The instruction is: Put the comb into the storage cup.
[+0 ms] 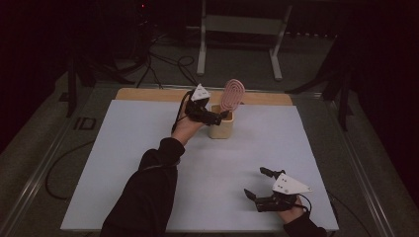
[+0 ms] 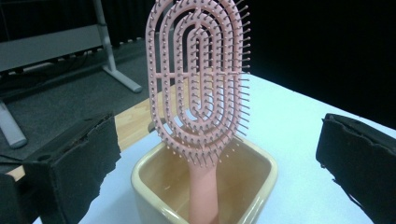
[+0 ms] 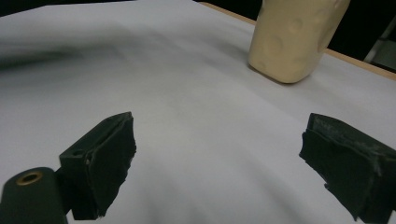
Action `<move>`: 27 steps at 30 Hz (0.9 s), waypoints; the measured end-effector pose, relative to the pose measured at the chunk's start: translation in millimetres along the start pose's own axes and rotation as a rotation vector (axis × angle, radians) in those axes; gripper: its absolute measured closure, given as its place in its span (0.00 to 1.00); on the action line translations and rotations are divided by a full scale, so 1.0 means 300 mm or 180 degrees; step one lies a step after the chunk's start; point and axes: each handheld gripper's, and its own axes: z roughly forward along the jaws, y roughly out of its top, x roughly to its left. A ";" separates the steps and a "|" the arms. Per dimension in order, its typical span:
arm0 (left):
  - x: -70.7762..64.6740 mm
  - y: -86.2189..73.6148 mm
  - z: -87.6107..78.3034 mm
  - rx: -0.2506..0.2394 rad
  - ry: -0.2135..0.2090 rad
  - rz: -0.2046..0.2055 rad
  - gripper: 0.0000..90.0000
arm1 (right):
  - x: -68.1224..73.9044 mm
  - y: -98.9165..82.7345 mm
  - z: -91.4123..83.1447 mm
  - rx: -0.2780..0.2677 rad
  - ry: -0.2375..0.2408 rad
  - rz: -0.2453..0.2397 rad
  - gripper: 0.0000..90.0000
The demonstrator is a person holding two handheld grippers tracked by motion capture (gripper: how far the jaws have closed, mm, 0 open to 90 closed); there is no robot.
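My left gripper (image 1: 223, 116) is up at the far side of the table (image 1: 123, 163), right at the cup (image 1: 221, 129). In the left gripper view my jaws stand wide, one each side of the cup (image 2: 205, 186), nothing between them but the cup's near corner; not touching it as far as I can tell. My left hand (image 1: 188, 126) and dark sleeve (image 1: 148, 192) reach in from the bottom of the high view.

Cup: cream, squarish, open top, upright on the white table top, near the far edge by the bare wood strip (image 1: 148, 95). Brush (image 1: 231, 96): pink, oval vented head with bristles, standing handle-down inside the cup, head sticking well above the rim and leaning a bit. In the left gripper view the brush (image 2: 198, 79) handle goes down into the cup near its front wall; bristles face right.

My right gripper (image 1: 260, 185) is low at the near right of the table, well apart from the cup. Jaws wide there too, holding nothing. The right gripper view shows both jaws spread over bare white table (image 3: 187, 116), with the cup (image 3: 294, 37) farther off at upper right; cup's side has shallow round dimples.

Behind the table: dark floor, cables (image 1: 163, 61), a grey metal frame (image 1: 242, 29). Lighting is dim.
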 end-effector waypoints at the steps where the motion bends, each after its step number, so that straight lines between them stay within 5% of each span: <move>1: -0.001 0.000 -0.001 0.0002 0.0007 0.0000 0.00 | 0.000 0.000 0.000 0.0001 0.0001 0.0000 0.10; 14: 0.001 -0.006 -0.039 0.0034 -0.0099 0.0033 0.00 | -0.001 0.000 -0.002 0.0003 -0.0002 0.0004 0.10; 27: 0.022 -0.015 -0.145 0.0126 -0.0172 0.0029 0.00 | 0.000 0.002 0.000 0.0008 -0.0018 -0.0016 0.10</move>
